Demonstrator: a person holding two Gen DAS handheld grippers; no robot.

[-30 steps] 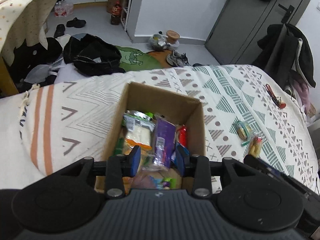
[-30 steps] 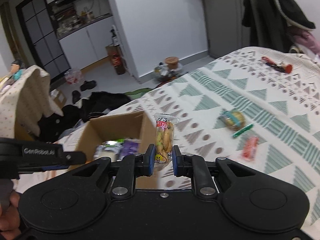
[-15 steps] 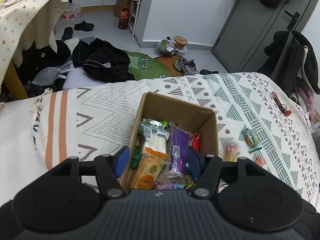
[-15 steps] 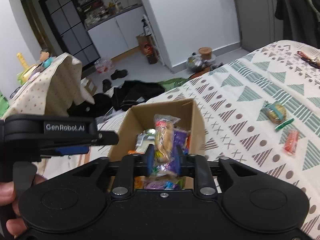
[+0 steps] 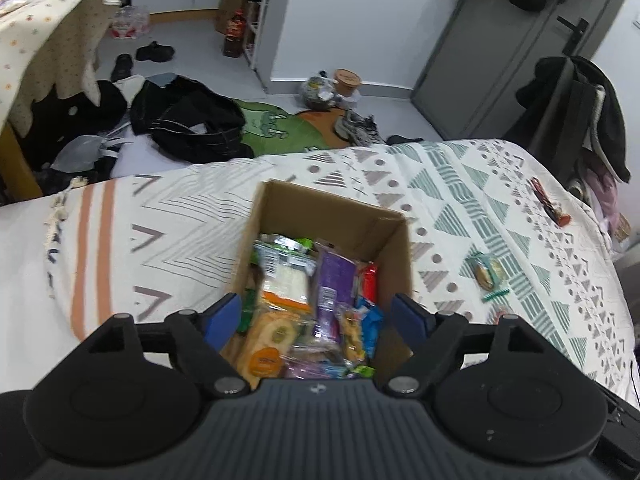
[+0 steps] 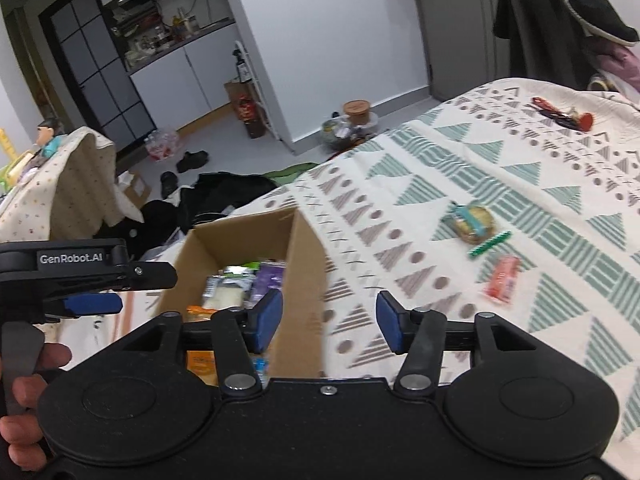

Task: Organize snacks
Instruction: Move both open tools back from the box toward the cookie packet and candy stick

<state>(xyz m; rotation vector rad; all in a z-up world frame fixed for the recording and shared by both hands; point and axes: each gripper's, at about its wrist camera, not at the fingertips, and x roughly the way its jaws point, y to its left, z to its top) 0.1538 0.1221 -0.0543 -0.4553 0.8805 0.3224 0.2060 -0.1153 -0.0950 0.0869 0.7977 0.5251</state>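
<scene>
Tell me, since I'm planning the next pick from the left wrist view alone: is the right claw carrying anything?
Observer: No. The right claw is open and empty, beside the cardboard box, at its right wall.
Operator: Any snack hidden from me?
Observer: Yes, a pink packet lies flat on the blanket, apart from the green stick and nearer the right claw.
</scene>
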